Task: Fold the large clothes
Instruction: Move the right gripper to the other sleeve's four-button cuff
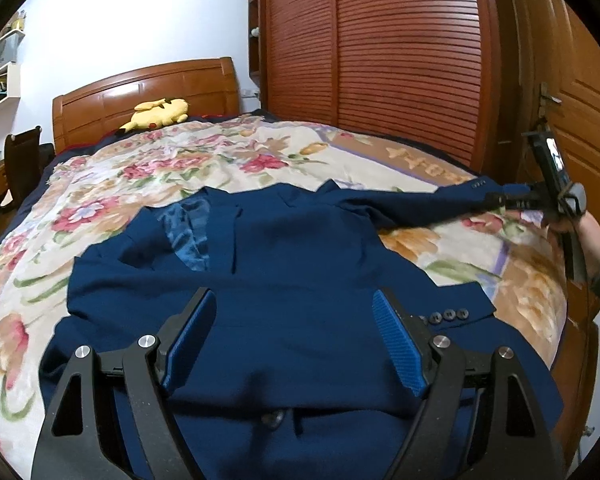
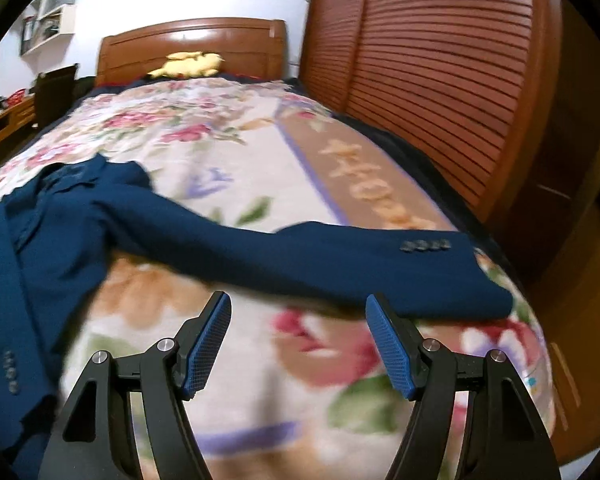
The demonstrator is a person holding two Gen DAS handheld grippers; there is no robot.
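A dark blue suit jacket point(image 1: 300, 264) lies spread out, front side up, on a bed covered with a flowered blanket point(image 1: 148, 168). Its collar points toward the wooden headboard point(image 1: 148, 92), and part of the shiny lighter blue lining point(image 1: 190, 236) shows where one front panel is turned back.

In the left wrist view, the left gripper point(image 1: 294, 344) hangs over the lower part of the jacket. Its jaws stand wide apart, with the blue pads point(image 1: 398, 348) on either side of the cloth below and nothing pinched between them. A row of dark buttons point(image 1: 448, 315) on a cuff lies just beside the right-hand pad.

One sleeve point(image 2: 300, 260) stretches out flat across the blanket toward the bed's edge by the slatted wooden wardrobe point(image 2: 440, 80). In the right wrist view, the right gripper point(image 2: 298, 348) hovers over bare blanket just in front of this sleeve, jaws wide and empty. Its cuff buttons point(image 2: 424, 245) face up near the sleeve's end. This view is somewhat blurred.

From the left view, the right gripper point(image 1: 496, 200) appears at the far end of that sleeve, held by a hand point(image 1: 580, 236) in a grey cuff.

A yellow plush toy point(image 1: 160, 114) rests against the headboard, well apart from the jacket.
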